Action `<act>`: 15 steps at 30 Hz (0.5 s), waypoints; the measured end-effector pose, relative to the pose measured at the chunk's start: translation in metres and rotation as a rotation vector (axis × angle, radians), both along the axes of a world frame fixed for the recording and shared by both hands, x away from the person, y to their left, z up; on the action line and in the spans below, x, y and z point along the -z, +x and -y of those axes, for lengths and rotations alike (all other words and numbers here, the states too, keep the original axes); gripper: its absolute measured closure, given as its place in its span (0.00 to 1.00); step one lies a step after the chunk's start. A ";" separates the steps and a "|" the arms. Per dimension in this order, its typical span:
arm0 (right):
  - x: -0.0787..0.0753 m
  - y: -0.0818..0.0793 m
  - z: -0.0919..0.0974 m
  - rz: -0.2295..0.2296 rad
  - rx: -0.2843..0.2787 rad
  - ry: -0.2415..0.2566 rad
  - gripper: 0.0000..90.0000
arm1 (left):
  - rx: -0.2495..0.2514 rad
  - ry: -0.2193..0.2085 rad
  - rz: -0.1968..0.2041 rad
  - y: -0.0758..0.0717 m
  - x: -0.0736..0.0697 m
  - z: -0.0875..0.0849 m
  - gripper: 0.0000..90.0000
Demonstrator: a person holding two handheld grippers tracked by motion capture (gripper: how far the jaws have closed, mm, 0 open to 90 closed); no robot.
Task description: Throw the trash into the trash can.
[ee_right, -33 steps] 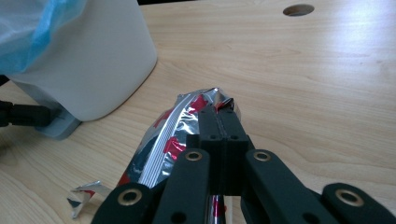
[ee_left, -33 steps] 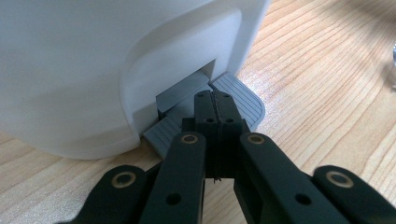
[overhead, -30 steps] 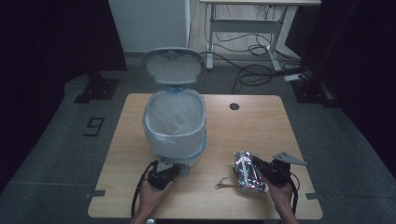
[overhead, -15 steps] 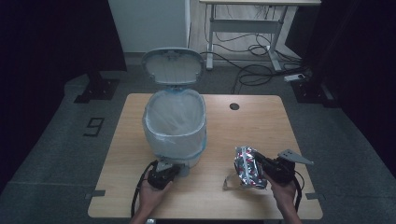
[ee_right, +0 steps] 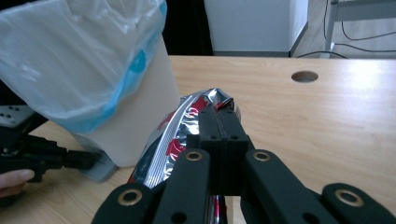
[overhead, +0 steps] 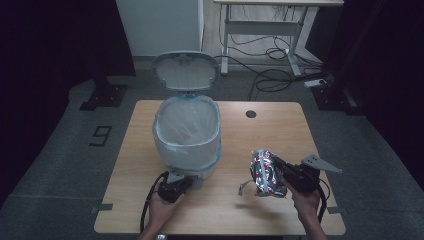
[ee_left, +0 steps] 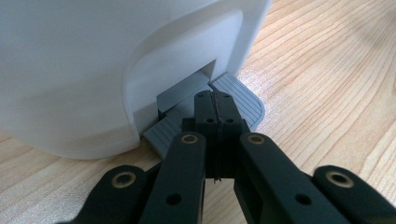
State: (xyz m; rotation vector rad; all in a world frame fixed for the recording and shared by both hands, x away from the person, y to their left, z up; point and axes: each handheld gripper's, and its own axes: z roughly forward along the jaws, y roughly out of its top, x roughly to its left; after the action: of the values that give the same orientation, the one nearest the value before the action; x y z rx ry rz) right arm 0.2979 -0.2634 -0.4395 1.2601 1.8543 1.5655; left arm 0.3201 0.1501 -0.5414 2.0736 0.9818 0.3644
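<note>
The right gripper (overhead: 278, 167) is seen in the high view at about 4 o'clock on the table (overhead: 260, 135), held in the person's right hand (overhead: 305, 200); its jaws are pinched on a silver and red foil packet (overhead: 265, 174), which is lifted clear of the wood, a shadow lying beneath it. In the right gripper view the two black jaws are pressed together on the packet's crinkled top edge (ee_right: 205, 105), a detail too small to be made out from above.

The left gripper (overhead: 186, 181) is held at about 7 o'clock by the left hand (overhead: 161, 206), with its tips at the foot of a white pedal bin (overhead: 187, 145). In the left gripper view its jaws are seen pressed together with nothing between them, resting on the grey ribbed pedal (ee_left: 243, 95) that projects from a recess in the bin's base; whether the pedal is pushed down cannot be told.

Farther off, the bin is shown from above to be lined with a clear bag edged in blue (overhead: 186, 120), and its lid (overhead: 185, 70) stands raised at 12 o'clock. A round cable hole (overhead: 251, 114) is seen in the table at about 1 o'clock, and beyond the table a desk frame with cables (overhead: 270, 40) stands on the floor.
</note>
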 end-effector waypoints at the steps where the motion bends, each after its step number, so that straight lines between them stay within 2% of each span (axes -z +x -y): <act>1: -0.003 0.000 -0.001 0.004 -0.001 0.000 1.00 | 0.000 0.000 0.000 0.000 0.000 0.000 1.00; 8: -0.021 0.002 -0.007 0.029 -0.020 0.002 1.00 | 0.000 0.000 0.001 0.000 0.000 0.000 1.00; 15: -0.034 0.006 -0.011 0.034 -0.045 0.038 1.00 | -0.004 -0.003 -0.002 0.000 0.000 0.000 1.00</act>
State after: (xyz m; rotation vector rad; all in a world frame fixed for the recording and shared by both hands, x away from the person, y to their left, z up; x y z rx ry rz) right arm 0.3037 -0.2525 -0.4054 1.2078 1.8522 1.6430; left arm 0.3198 0.1502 -0.5414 2.0705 0.9873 0.3627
